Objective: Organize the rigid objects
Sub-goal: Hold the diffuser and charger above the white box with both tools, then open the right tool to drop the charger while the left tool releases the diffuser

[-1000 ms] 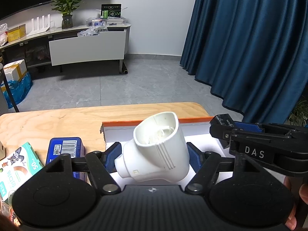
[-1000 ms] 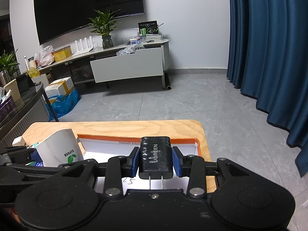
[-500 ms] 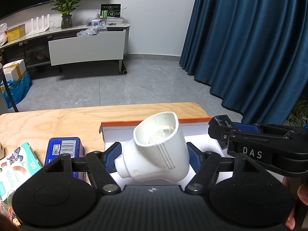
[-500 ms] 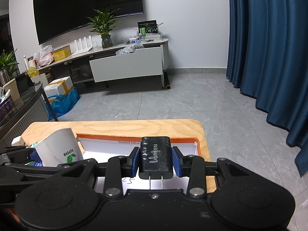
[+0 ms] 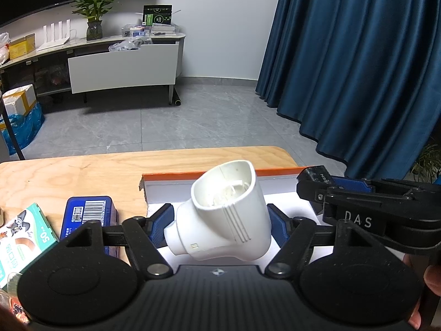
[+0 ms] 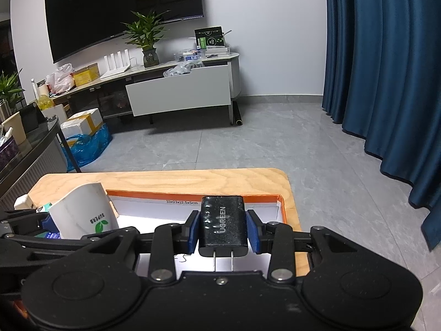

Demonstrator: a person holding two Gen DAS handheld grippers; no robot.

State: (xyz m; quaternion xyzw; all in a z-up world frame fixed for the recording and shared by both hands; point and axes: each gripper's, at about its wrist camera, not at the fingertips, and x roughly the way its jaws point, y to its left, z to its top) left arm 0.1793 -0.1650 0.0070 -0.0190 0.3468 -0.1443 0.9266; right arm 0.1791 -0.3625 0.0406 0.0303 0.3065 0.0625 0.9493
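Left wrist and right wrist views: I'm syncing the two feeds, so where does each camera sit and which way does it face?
Left wrist view: sits on the left gripper, looking forward along its fingers over the orange-edged box toward the TV cabinet; it holds a white adapter; the right gripper enters at right.
Right wrist view: sits on the right gripper, facing likewise, holding a black UGREEN charger; the left gripper enters at left.
Shared: wooden table, box, adapter, blue curtain.
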